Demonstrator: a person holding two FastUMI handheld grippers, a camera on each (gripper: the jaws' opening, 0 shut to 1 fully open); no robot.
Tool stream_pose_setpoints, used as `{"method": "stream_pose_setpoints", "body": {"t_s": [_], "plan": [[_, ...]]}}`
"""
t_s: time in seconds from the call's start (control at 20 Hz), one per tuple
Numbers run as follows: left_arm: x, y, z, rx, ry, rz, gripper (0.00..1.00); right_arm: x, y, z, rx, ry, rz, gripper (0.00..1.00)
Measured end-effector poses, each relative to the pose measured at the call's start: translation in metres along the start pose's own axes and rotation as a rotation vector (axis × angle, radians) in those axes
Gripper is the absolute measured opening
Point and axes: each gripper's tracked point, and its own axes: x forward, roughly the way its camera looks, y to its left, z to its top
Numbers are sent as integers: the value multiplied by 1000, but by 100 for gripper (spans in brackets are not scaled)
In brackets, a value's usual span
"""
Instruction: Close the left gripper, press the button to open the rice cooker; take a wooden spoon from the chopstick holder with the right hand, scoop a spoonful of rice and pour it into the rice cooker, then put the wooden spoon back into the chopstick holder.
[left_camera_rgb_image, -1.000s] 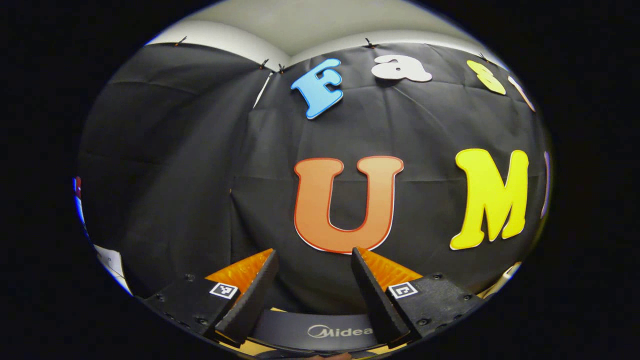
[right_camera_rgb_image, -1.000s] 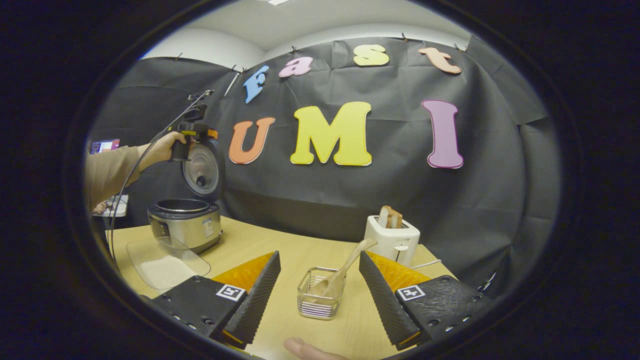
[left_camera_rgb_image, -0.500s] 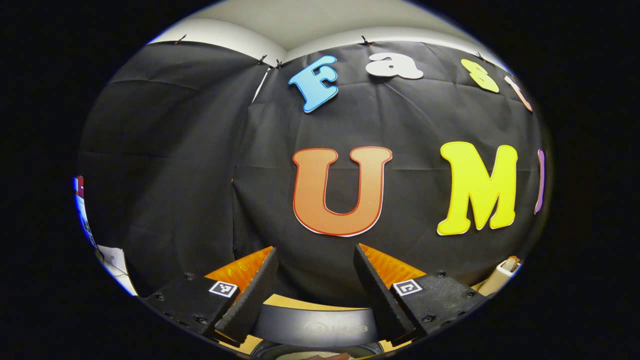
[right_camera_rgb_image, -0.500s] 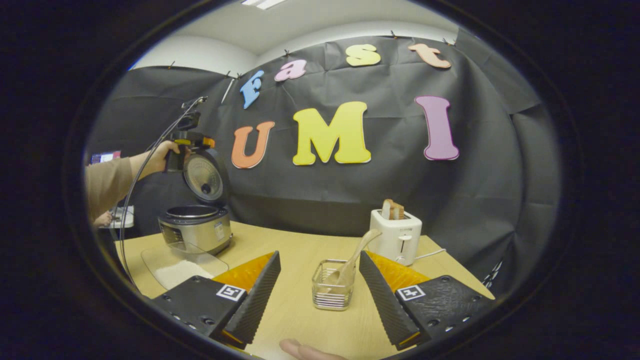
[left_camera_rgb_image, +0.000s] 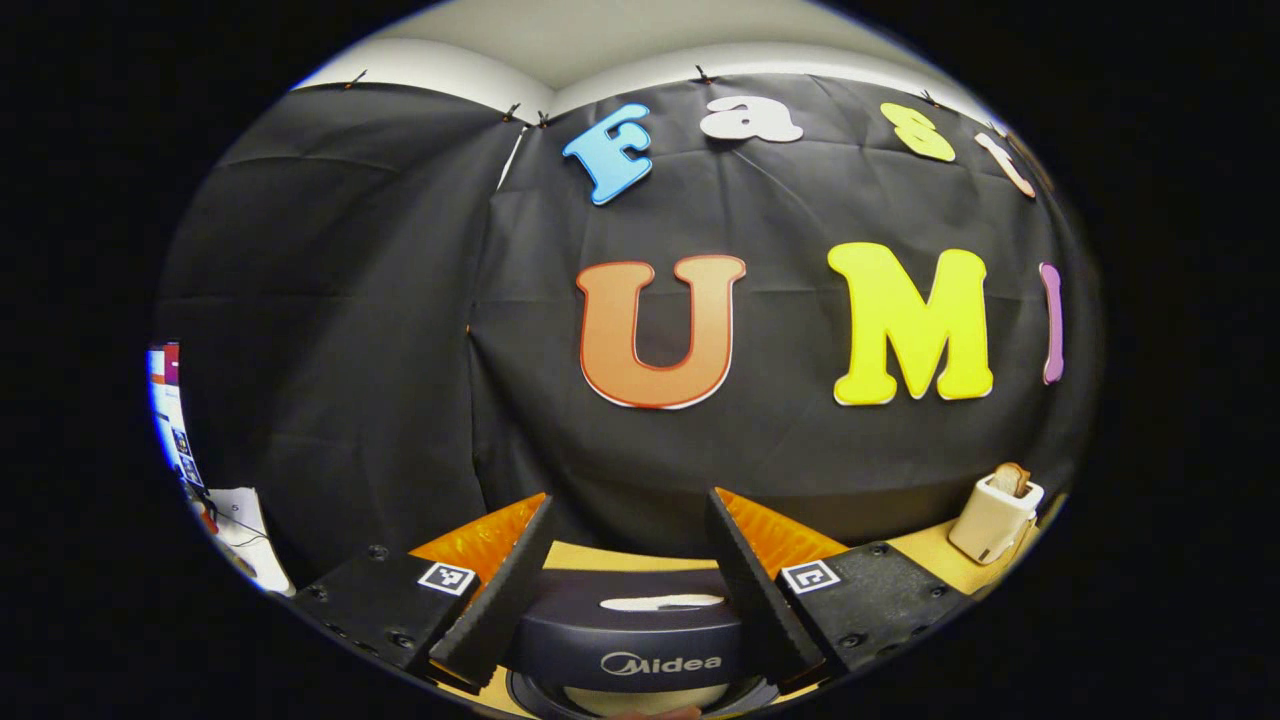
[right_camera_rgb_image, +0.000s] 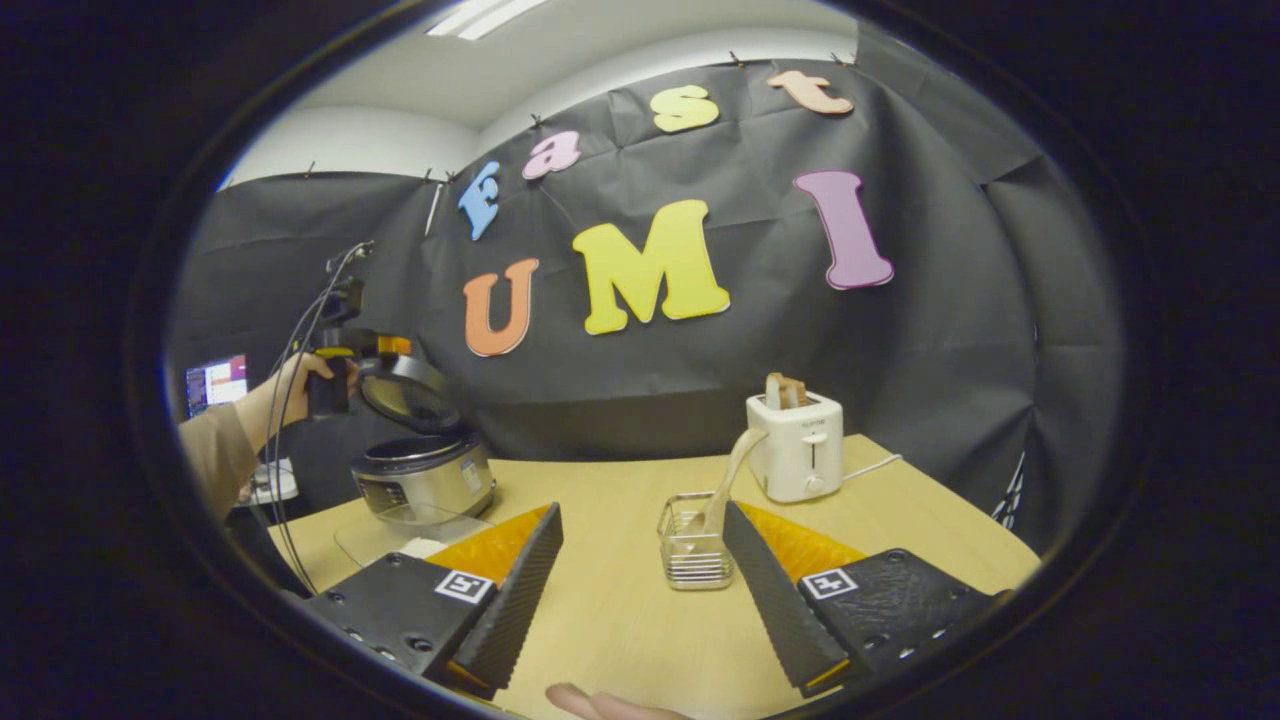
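Since a second ago the rice cooker lid has swung down from nearly upright to a half-lowered slant, and the right gripper has drifted so the chopstick holder now sits just inside its right finger rather than midway between the two. That gripper hangs wide, nothing between its fingers, above the light wooden table; a fingertip shows at the bottom edge. Just beyond, the wooden spoon stands in the holder, handle leaning up to the right. Behind it is a white toaster with bread in its slots. Off to the left a clear tray of rice lies in front of the rice cooker; a hand holds the other gripper at the lid's upper edge.

In the left gripper view the left gripper is spread wide — the dark lid lies between its fingers; whether they touch it I cannot tell.
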Motion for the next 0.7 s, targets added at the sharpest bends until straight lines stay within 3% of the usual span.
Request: {"method": "stream_pose_setpoints", "body": {"t_s": [0.05,0.1,0.4,0.6,0.65,0.7], "plan": [[-8,-1,-13,1,22,-8,95,-3,3,-3,2,6,3,91],[-13,-2,-24,3,34,-12,94,-6,7,-5,2,12,1,95],[-30,-6,-76,13,93,-15,94,-34,22,-1,-11,-14,-30,96],[-38,-7,-98,31,127,-11,94,-54,18,21,2,-51,-92,95],[-40,-7,-101,33,125,-6,94,-58,20,27,15,-58,-99,91],[-42,-7,-103,34,122,-2,94,-63,20,29,27,-57,-101,95]]}}
